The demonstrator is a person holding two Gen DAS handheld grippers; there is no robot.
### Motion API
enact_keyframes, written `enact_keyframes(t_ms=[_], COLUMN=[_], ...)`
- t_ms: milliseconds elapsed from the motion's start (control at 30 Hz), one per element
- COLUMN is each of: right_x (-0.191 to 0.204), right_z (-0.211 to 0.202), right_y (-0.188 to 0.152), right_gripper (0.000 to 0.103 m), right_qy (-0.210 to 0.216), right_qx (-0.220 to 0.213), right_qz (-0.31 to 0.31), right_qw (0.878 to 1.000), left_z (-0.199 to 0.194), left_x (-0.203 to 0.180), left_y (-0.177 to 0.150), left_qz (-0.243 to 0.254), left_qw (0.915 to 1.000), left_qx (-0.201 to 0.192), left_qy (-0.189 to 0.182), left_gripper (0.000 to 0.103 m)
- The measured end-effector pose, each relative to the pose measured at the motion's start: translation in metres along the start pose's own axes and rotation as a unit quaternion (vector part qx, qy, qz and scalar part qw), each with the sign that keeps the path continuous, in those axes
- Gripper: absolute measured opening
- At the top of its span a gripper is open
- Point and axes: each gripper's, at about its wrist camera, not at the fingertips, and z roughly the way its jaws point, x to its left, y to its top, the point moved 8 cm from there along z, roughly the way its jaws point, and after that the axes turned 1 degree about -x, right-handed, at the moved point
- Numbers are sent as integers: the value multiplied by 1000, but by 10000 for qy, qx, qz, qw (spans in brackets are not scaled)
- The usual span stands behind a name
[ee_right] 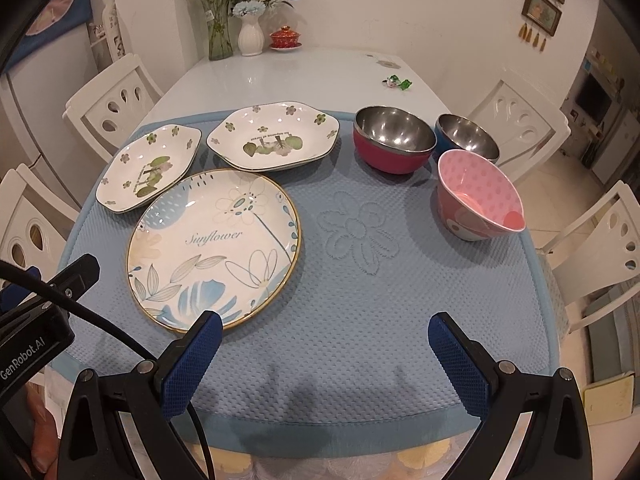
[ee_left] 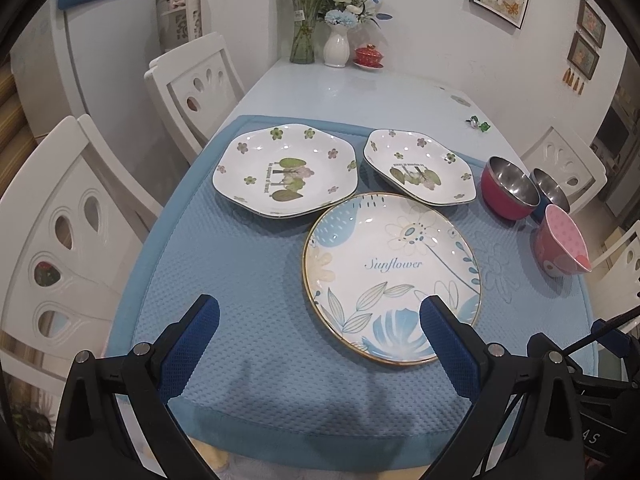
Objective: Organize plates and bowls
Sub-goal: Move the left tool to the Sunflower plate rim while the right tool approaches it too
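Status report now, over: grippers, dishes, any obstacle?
Left gripper and right gripper open, empty. Three plates, three bowls unstacked on mat. Nothing blocking.

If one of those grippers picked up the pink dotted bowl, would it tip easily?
Probably: the pink dotted bowl flares wide above a narrow base and already sits tilted on the mat. Its smooth rim may slip. It looks light, possibly plastic.
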Motion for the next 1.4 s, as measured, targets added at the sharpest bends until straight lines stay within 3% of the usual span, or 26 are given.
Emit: enact_keyframes(t_ms=[1400], right_x=[8], right_z=[41], right_y=[6], right_gripper=[102], right_qy=[-23], right_qx=[450], right_qz=[-110], right_qw=[9989], left_z=[31], left_x=[27], left_y=[-2], left_qz=[-207], left_qw=[9989], left_qx=[327], left_qy=[252], left_gripper=[100])
